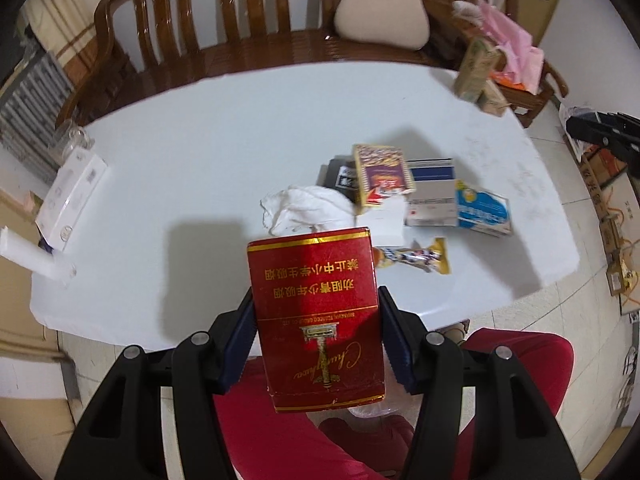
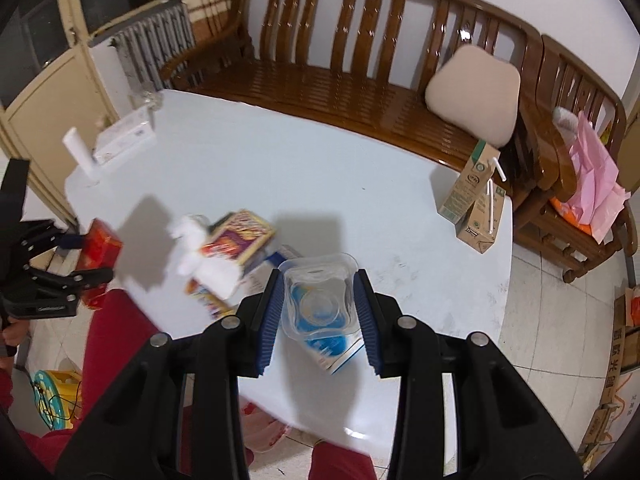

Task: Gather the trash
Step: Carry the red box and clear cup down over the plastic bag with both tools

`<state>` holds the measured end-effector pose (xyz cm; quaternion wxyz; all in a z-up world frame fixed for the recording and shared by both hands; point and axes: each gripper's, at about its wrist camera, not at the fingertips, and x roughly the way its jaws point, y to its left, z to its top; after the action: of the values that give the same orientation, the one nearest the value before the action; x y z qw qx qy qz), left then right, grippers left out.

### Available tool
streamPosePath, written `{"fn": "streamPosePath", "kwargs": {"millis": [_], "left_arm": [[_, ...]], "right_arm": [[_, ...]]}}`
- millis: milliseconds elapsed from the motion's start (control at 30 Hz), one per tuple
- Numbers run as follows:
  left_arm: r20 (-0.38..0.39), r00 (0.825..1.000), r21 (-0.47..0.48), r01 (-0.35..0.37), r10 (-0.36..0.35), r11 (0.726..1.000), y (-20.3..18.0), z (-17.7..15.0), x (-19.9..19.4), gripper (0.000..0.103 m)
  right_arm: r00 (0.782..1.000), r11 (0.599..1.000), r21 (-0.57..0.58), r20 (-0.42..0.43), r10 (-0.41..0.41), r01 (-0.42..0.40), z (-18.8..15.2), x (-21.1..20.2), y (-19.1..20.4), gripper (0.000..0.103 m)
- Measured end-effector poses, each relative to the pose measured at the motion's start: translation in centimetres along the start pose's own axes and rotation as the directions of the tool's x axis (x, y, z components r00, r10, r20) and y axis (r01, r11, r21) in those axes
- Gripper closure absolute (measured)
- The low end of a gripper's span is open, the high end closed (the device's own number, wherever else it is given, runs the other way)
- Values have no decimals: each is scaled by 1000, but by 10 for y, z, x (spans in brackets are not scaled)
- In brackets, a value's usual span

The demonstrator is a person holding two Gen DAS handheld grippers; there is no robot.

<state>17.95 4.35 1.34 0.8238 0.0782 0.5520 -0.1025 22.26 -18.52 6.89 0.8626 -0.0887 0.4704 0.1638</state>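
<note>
Between the left gripper's [image 1: 316,336] jaws sits a red cigarette box [image 1: 314,316], clamped across its two narrow sides about halfway open, lifted clear of the counter [image 1: 200,152]. Thin card, probably empty: light, stiff on the edges, crushes if squeezed harder. Grip on the narrow sides looks right; the broad faces would buckle.

Right gripper's [image 2: 320,316] jaws are closed partway on a clear plastic blister pack [image 2: 318,300] with blue card backing, also off the counter. My read: light, slick, springy shell, could pop out sideways. Pads bear on the shell's sides; holding nearer the card edge would be firmer.

Remaining pile sits mid-counter, just past the red box:
- crumpled white tissue [image 1: 308,204], soft, weightless, pinch anywhere
- purple-patterned box [image 1: 382,176] leaning on other boxes, light card, likely to topple if nudged
- blue-and-white boxes [image 1: 436,190] lying flat, low profile, need an edge grip
- foil snack wrapper [image 1: 416,258] near the front edge, crinkly and slippery

Two green drink cartons with straws [image 2: 474,196] stand at the far right corner, well apart from the pile; may hold liquid, keep upright.

Counter is smooth pale blue, so things slide easily. A wooden bench [image 2: 360,80] with a beige cushion [image 2: 474,96] runs behind it; tiled floor and cardboard boxes to the right. The person's red trousers [image 1: 520,360] show below the near edge. No bin visible in either view.
</note>
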Motion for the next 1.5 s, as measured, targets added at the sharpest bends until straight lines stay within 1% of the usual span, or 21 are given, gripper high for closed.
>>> {"fn": "streamPosePath", "kwargs": {"millis": [100, 200, 400, 633, 867, 1067, 1300, 1500], "left_arm": [[29, 999, 25, 22, -22, 999, -8, -11, -15, 47], [37, 998, 45, 39, -41, 998, -16, -24, -22, 47], [29, 997, 75, 73, -75, 995, -29, -53, -23, 47], [24, 994, 107, 104, -107, 989, -42, -84, -23, 47], [3, 991, 122, 136, -137, 983, -56, -113, -11, 47], [-33, 986, 119, 164, -161, 979, -65, -135, 10, 47], [-74, 984, 120, 173, -165, 978, -74, -154, 38, 47], [-94, 982, 121, 176, -166, 977, -79, -162, 55, 47]], "right_arm": [[1000, 1000, -11, 18, 1, -1, -13, -22, 21, 67], [1000, 1000, -23, 27, 9, -8, -29, -37, 41, 67], [999, 999, -42, 35, 23, -22, -67, -56, 77, 67], [998, 998, -60, 51, 36, -33, -101, -70, 109, 67], [999, 995, -96, 28, 35, -32, -134, -62, 138, 67], [998, 993, -102, -1, 64, -64, -163, -45, 158, 67], [998, 994, -85, -30, 63, -66, -189, -22, 164, 67], [997, 996, -69, -55, 57, -60, -203, 1, 163, 67]]}}
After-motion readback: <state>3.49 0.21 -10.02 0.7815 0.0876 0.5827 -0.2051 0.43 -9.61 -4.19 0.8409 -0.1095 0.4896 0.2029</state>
